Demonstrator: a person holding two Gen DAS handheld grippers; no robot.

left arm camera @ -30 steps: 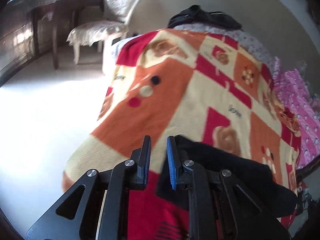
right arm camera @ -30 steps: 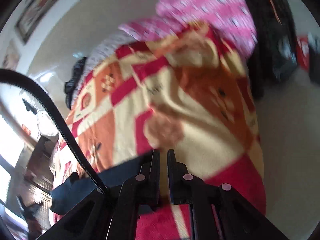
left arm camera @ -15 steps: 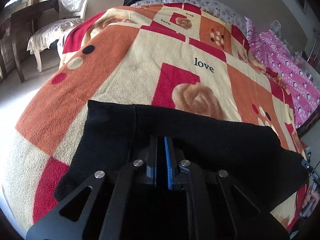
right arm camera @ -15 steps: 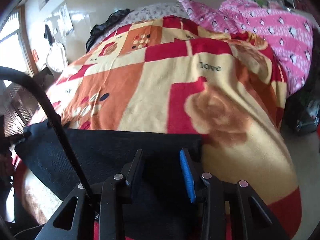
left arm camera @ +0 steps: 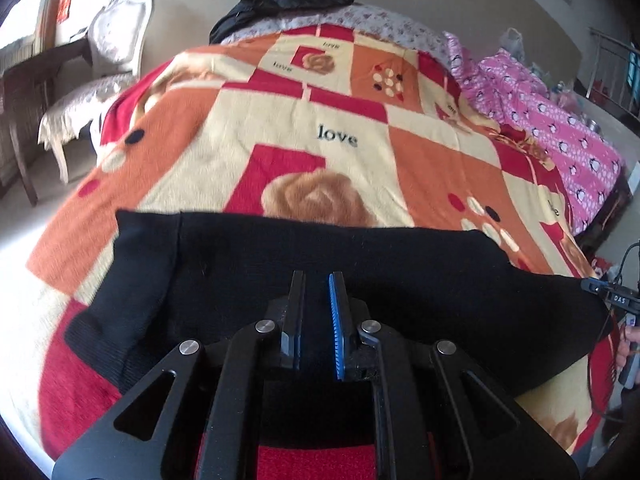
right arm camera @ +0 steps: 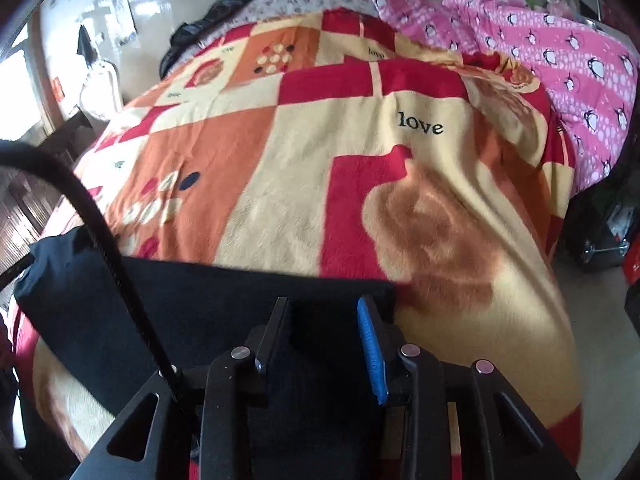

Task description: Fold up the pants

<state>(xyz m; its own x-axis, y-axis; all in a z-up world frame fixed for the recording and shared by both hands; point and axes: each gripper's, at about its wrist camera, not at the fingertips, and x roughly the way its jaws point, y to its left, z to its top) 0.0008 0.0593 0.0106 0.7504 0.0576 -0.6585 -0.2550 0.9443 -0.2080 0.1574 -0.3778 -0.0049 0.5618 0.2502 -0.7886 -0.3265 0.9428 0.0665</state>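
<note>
Black pants (left arm camera: 360, 264) lie flat across the near edge of a bed covered with an orange, red and cream blanket (left arm camera: 328, 136). The ribbed waistband end (left arm camera: 104, 332) is at the left. My left gripper (left arm camera: 317, 280) hovers over the middle of the pants, jaws a little apart and empty. In the right wrist view the pants (right arm camera: 192, 304) stretch leftward, their right end under my right gripper (right arm camera: 323, 308), which is open and empty above the cloth.
A pink penguin-print quilt (left arm camera: 560, 128) lies at the right of the bed. A dark garment (left arm camera: 280, 4) sits by the far pillows. A white chair (left arm camera: 100, 72) and dark table stand left. A black cable (right arm camera: 96, 232) crosses the right view.
The pants have been laid out flat on the blanket. My left gripper, shut half a second ago, has opened slightly. My right gripper has opened wide, and both have drawn back a little.
</note>
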